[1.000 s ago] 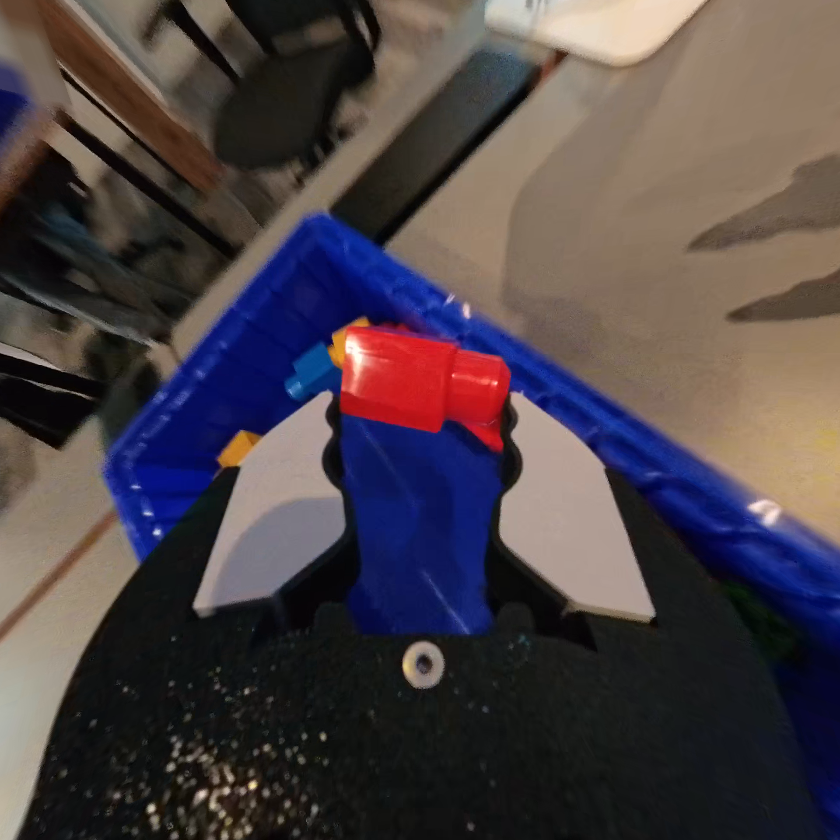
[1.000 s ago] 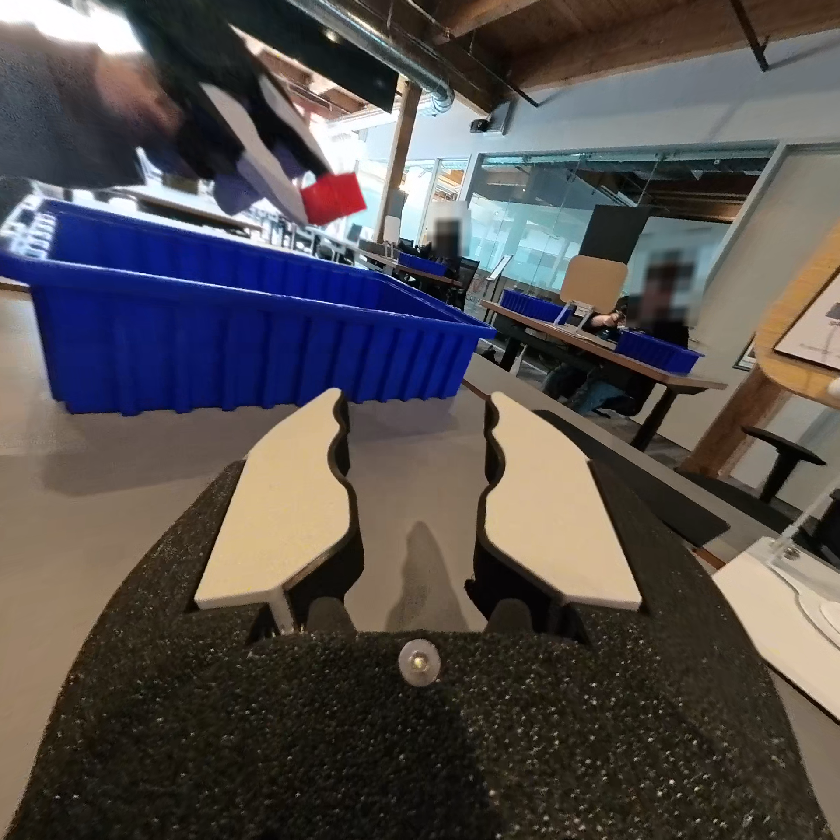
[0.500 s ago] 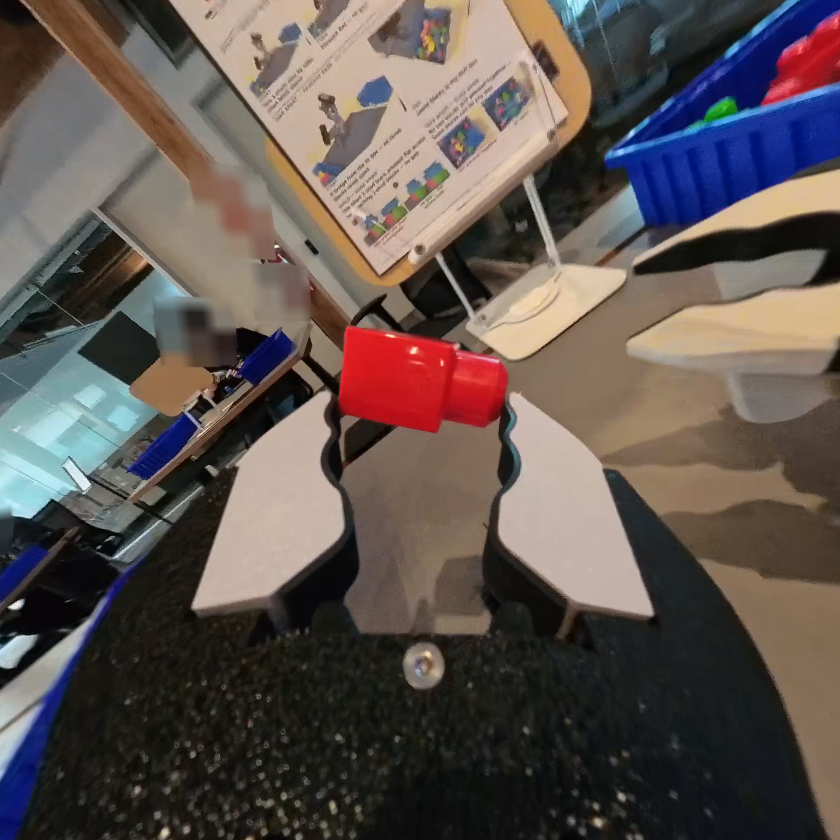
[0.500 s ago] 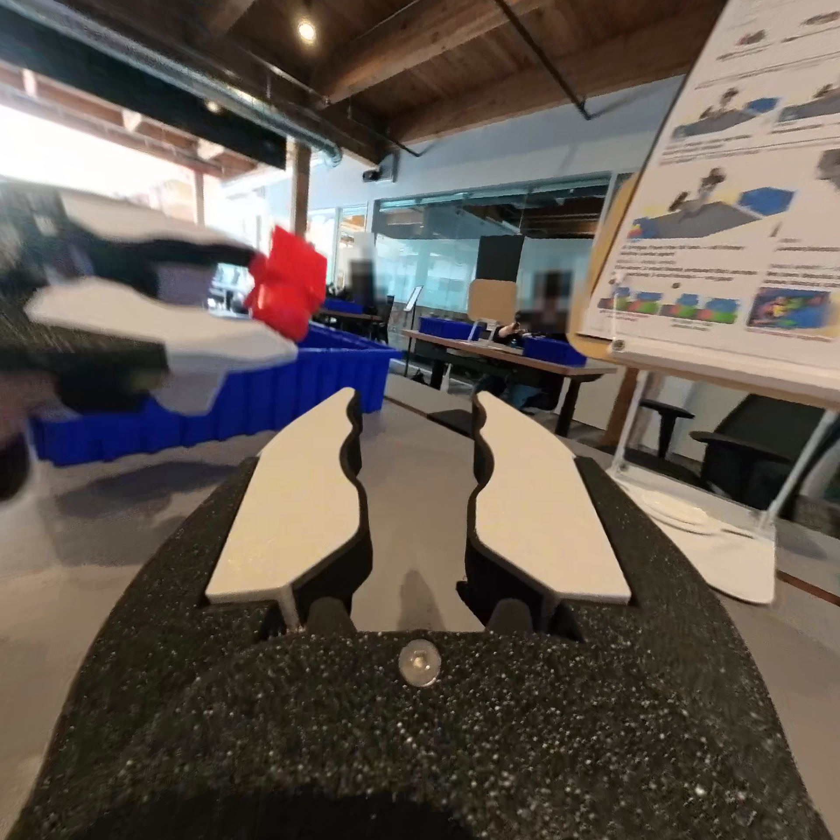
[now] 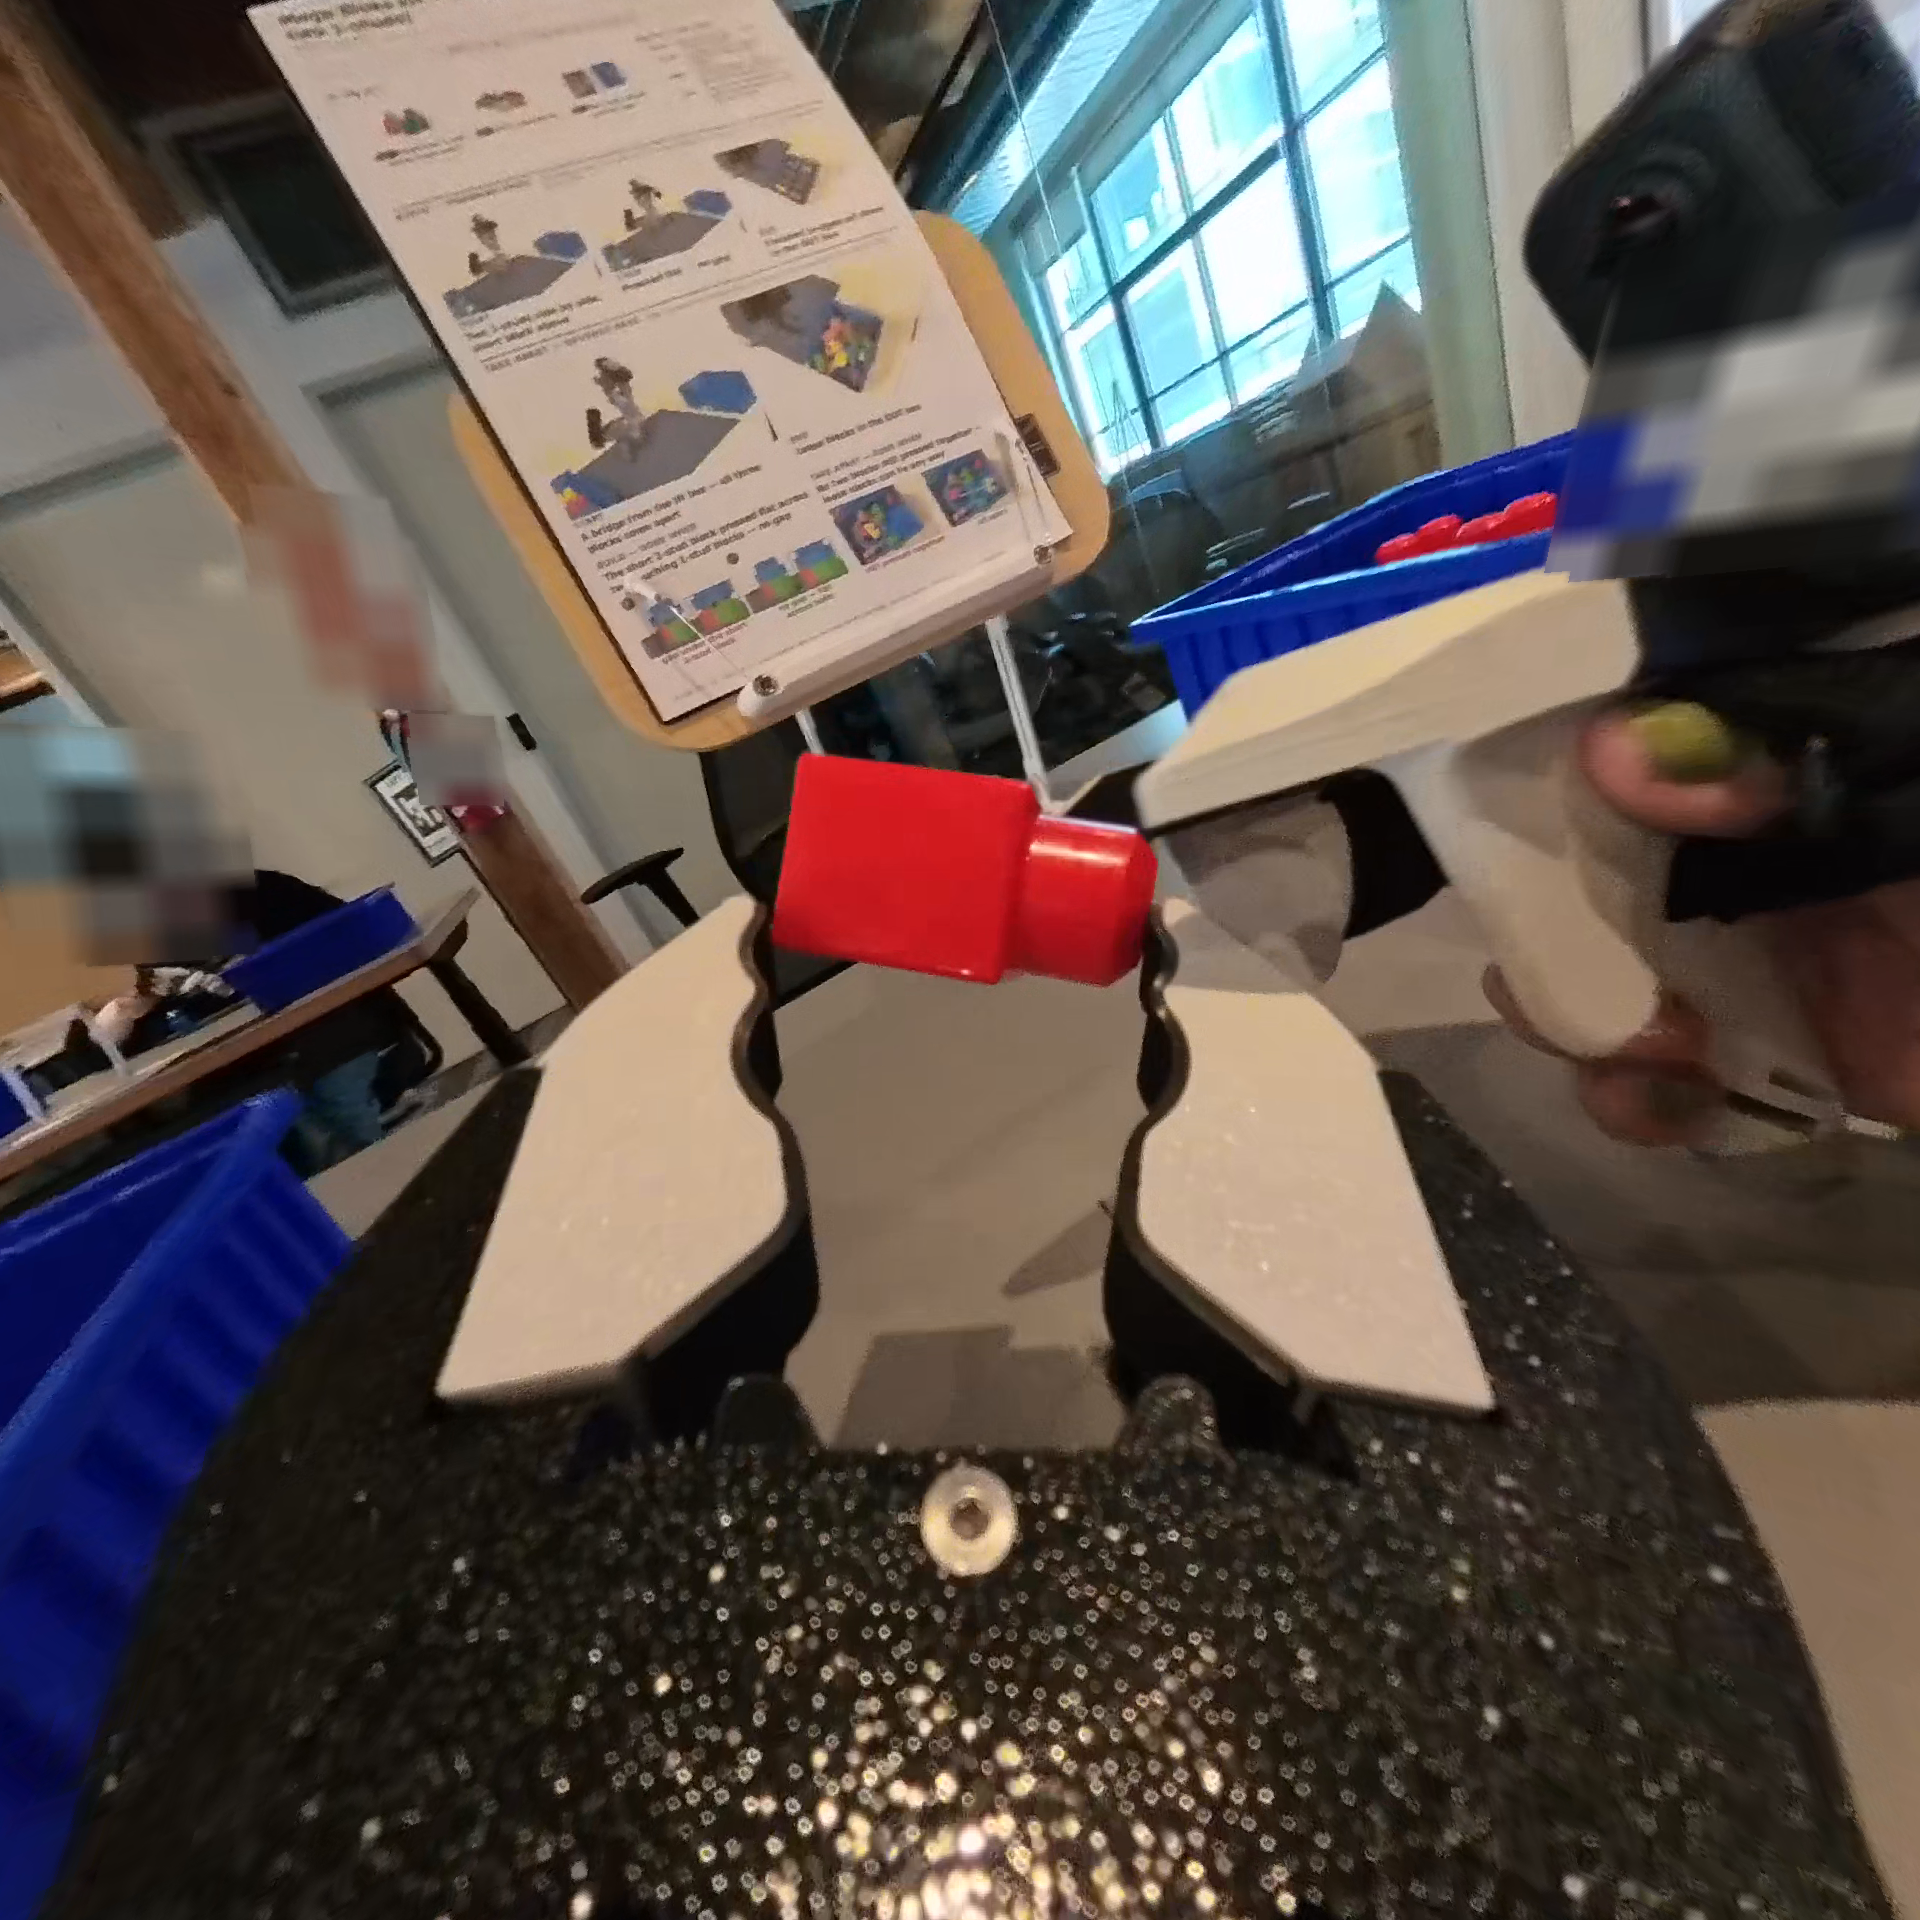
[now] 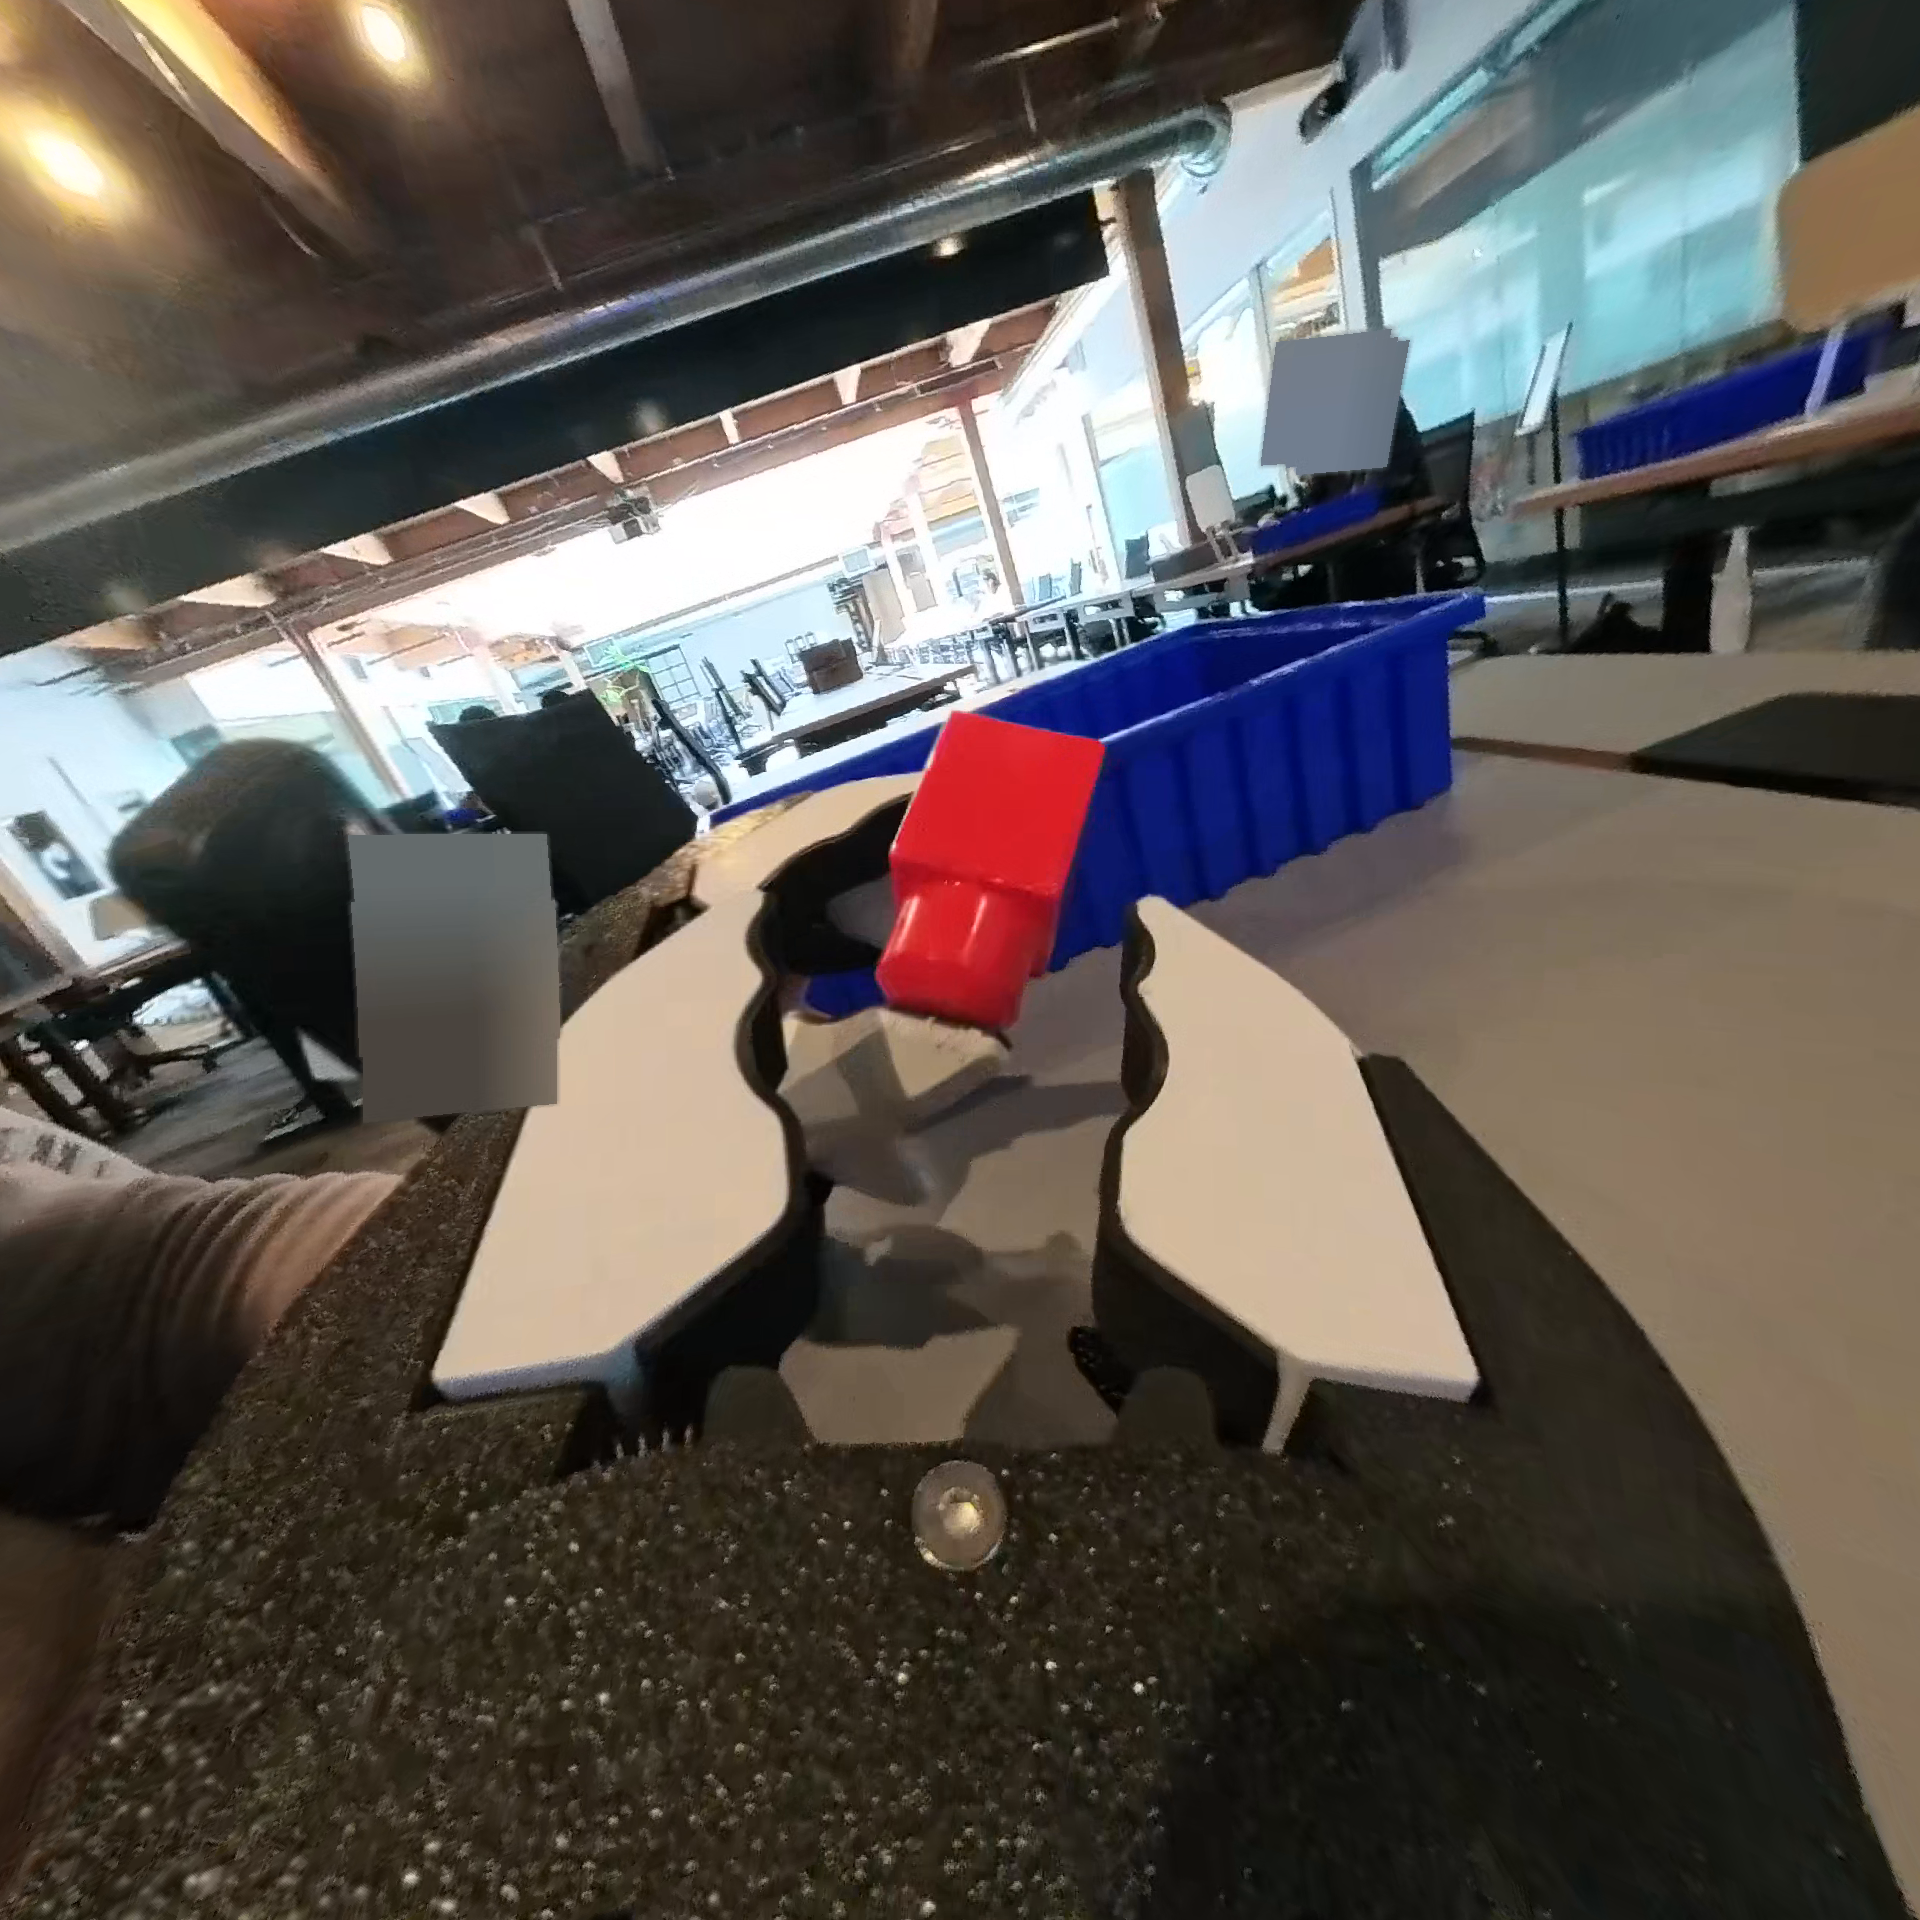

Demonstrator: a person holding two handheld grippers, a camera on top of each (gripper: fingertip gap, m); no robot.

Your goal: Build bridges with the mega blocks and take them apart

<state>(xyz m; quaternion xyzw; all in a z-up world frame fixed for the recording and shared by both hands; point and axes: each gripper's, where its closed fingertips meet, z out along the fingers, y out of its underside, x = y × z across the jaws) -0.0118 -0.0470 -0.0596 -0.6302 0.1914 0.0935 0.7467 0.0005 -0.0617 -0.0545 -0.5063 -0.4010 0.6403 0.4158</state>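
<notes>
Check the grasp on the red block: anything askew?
Yes. The left hand-held gripper pinches the red block sideways at its very fingertips, stud against one finger, mostly overhanging. The right hand-held gripper is open.

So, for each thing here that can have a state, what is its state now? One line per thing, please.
Left hand-held gripper: shut on the red block, holding it off the table.
Red block: gripped at the fingertips, lying sideways, stud pointing right.
Right hand-held gripper: open, empty, close to the red block.
Blue bin: on the table, open top, contents not visible.
Instruction board: standing upright on its stand.
</notes>
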